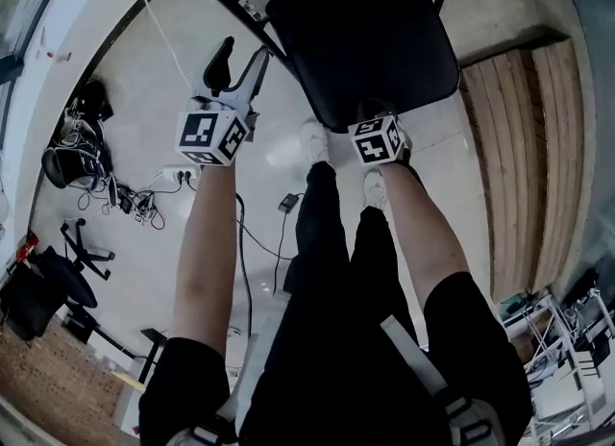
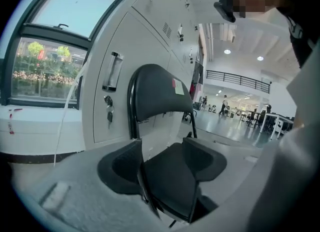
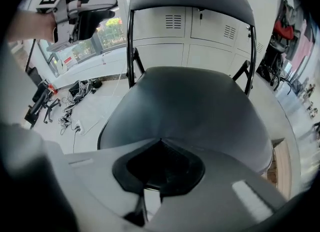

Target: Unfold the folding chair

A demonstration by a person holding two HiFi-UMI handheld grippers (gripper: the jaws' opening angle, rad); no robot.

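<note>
The folding chair [image 1: 365, 40] stands at twelve o'clock with its seat down. My right gripper [image 3: 159, 141] is clenched at the seat's front rim. My left gripper [image 2: 162, 151] gapes empty at ten o'clock. Uneven pressure from me could skid the chair or flip the seat up.

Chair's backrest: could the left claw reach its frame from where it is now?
Probably yes. The left claw is open and faces the backrest frame from the side, with only open air showing between them.
</note>
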